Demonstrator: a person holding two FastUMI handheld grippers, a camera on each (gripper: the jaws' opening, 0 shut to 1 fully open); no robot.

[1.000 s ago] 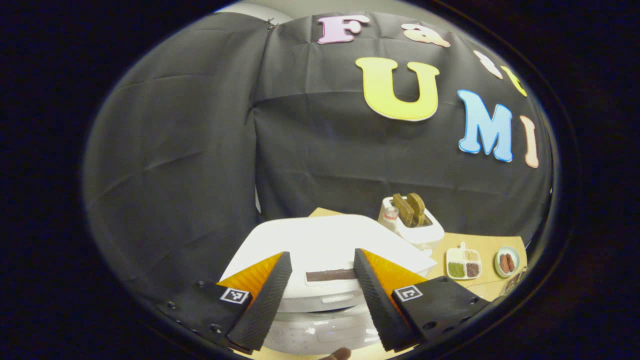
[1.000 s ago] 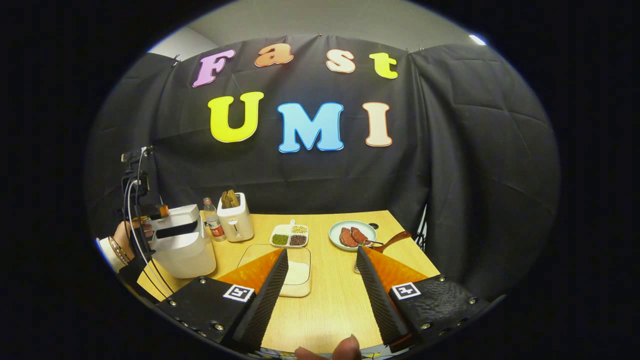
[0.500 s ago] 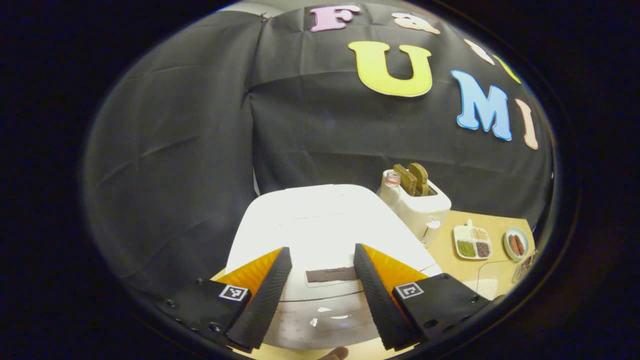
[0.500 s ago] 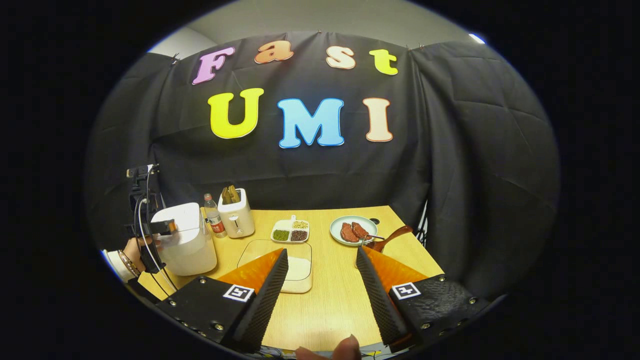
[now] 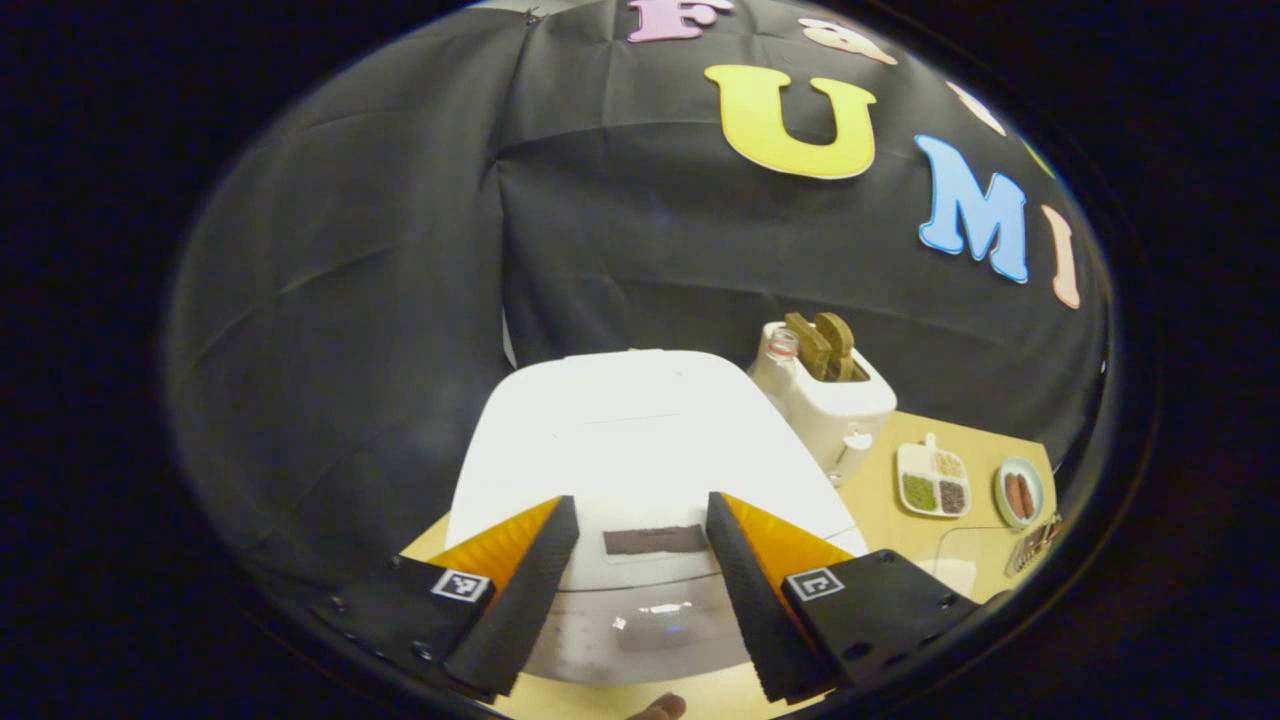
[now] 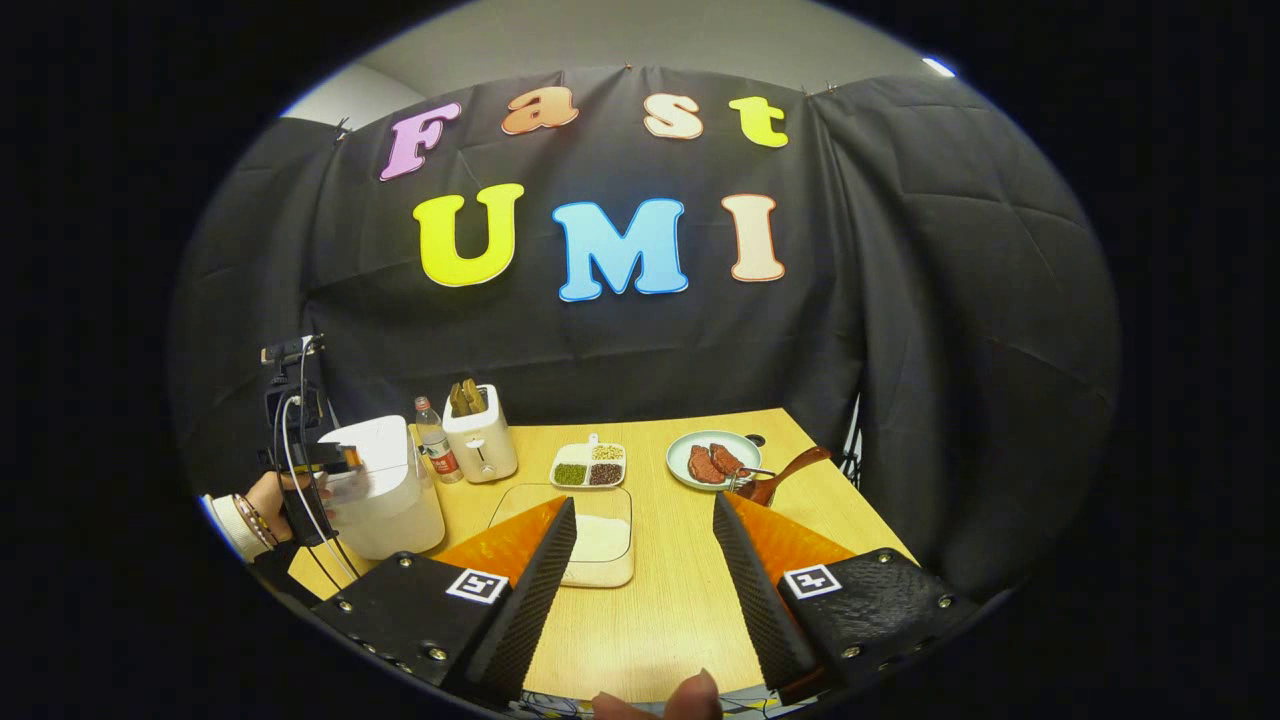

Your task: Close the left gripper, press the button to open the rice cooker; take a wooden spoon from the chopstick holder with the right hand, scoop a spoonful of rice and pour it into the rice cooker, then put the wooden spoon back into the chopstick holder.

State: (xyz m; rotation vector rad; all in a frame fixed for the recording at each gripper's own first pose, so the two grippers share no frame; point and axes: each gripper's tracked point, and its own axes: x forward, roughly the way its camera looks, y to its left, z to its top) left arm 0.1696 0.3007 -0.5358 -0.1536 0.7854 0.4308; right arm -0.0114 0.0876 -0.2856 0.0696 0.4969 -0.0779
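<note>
**Left gripper view: fingers spread over a closed rice cooker**

Left gripper view shows the left gripper (image 5: 640, 590) poised just above the white rice cooker (image 5: 640, 450), fingers apart and holding nothing, framing the dark panel (image 5: 655, 540) on the closed lid's front edge. Beside the cooker, on its far right, stand a toaster (image 5: 835, 405) and a bottle (image 5: 778, 350). From the right gripper view, the right gripper (image 6: 645, 590) hangs with fingers likewise spread and empty, well right of the cooker, over the wooden table (image 6: 670, 610) and a clear tray of rice (image 6: 595, 535). Farther right of the cooker, the wooden spoon (image 6: 785, 475) leans out of its holder, which is too small to make out. Stiff, light and probably smooth, the spoon looks best pinched along its handle; the cooker seems heavy enough to take a firm press.
</note>
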